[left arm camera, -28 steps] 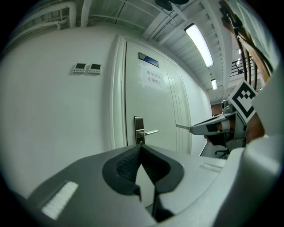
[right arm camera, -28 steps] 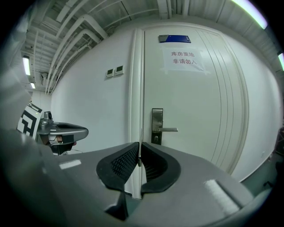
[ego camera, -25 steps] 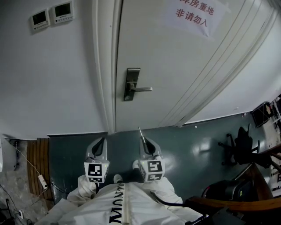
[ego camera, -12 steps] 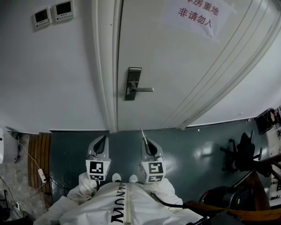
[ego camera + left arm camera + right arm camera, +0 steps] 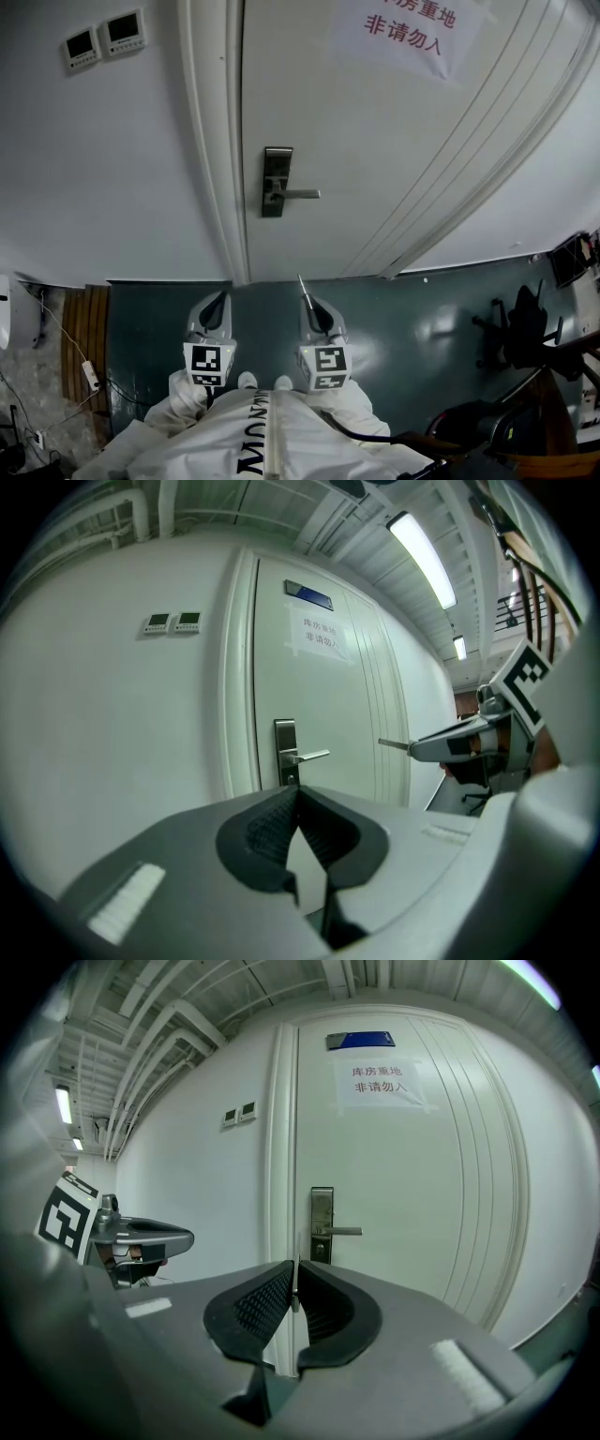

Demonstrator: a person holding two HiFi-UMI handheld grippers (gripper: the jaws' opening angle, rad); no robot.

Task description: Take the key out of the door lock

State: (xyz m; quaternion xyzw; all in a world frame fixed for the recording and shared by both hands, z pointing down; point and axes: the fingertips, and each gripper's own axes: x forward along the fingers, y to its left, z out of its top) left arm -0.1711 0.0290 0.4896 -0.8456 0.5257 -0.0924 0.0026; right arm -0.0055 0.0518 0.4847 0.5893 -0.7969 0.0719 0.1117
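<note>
Metal key [image 5: 301, 284], thin, probably stiff and light, juts from the right hand-held gripper [image 5: 306, 298] clamping its head, well apart from the door lock [image 5: 275, 181]; left hand-held gripper [image 5: 217, 300] closed, empty.

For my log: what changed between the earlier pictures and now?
Nothing was taken or let go. The door lock only sits slightly further left in the head view. The right hand-held gripper stays shut on the key, the left hand-held gripper shut, empty.
</note>
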